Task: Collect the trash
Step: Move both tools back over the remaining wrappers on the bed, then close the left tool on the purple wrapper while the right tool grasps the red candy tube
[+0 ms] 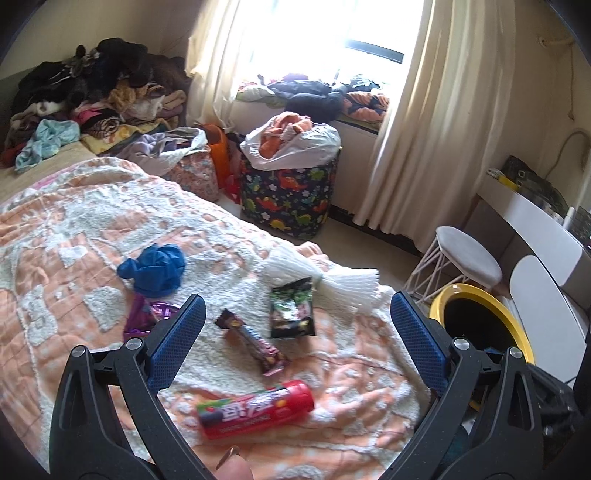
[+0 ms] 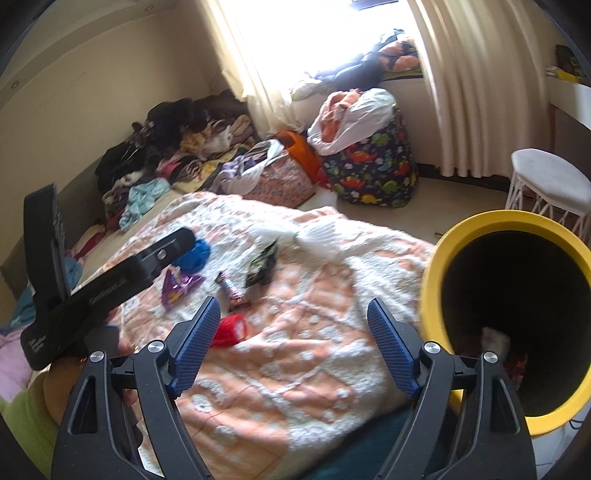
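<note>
Window (image 1: 332, 26) glare blown out; fisheye edges dark; right view blurred.

Cluttered bedroom, bright daylight from window at top centre.

Window (image 1: 317, 26) blown out w/ glare, cream curtains (image 1: 436, 122) either side; clothes heaped along the sill (image 1: 325, 94). Beige walls (image 1: 92, 26). Bed (image 1: 74, 229) fills left & centre of frame, orange/white fuzzy blanket, big clothes pile (image 1: 85, 92) at its far end, upper left. Pale floor (image 1: 354, 236) centre-right. Dinosaur-print hamper (image 1: 288, 195) by the sill, overstuffed w/ a white bag. Small white stool (image 1: 465, 254) at right, white desk (image 1: 535, 218) behind it, far right.
</note>
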Tool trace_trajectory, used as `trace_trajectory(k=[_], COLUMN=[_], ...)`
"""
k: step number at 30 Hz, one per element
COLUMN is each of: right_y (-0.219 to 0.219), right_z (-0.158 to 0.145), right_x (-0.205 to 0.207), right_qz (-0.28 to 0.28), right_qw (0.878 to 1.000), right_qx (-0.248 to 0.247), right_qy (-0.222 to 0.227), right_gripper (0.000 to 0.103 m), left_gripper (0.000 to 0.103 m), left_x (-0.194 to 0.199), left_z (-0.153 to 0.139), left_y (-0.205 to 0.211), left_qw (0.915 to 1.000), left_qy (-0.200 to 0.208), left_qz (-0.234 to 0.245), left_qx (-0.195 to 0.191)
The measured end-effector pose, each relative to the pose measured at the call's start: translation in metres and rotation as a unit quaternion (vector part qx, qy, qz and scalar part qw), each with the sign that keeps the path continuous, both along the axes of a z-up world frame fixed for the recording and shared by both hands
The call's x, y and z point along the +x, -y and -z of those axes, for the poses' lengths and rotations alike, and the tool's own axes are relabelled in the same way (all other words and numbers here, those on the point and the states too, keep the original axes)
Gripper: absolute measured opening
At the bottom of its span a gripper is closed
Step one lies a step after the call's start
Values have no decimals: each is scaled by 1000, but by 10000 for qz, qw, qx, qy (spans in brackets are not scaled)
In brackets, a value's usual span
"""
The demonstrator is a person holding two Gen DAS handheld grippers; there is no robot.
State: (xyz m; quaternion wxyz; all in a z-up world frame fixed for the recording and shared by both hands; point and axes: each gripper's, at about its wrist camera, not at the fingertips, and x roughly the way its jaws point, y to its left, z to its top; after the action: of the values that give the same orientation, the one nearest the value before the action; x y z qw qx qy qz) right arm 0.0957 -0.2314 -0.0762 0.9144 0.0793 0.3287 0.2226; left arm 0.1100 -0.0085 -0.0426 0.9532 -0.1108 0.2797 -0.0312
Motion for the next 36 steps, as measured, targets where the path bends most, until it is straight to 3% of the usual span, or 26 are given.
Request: trace_trajectory(k=[15,26,36], right_y=[-63,-95,-104], right_z=[6,35,60], right_x=[-5,10,31], right_qz=[-577,-686,-605], right_qw=[9978,9926,9833], right_qx=[-216,-96,341], right_qy=[-227,-997,-1679], right_gripper=[79,79,79], left_gripper=[92,92,79], left_x=[-5,-8,-1], left_z=[8,30,53], left_y=[-59,-104,-117], left_qw=[9977,9941,9921], left_qy=[18,-181,-450], left_qz=[-643,-975,-968], left_qx=[-194,-437,-665])
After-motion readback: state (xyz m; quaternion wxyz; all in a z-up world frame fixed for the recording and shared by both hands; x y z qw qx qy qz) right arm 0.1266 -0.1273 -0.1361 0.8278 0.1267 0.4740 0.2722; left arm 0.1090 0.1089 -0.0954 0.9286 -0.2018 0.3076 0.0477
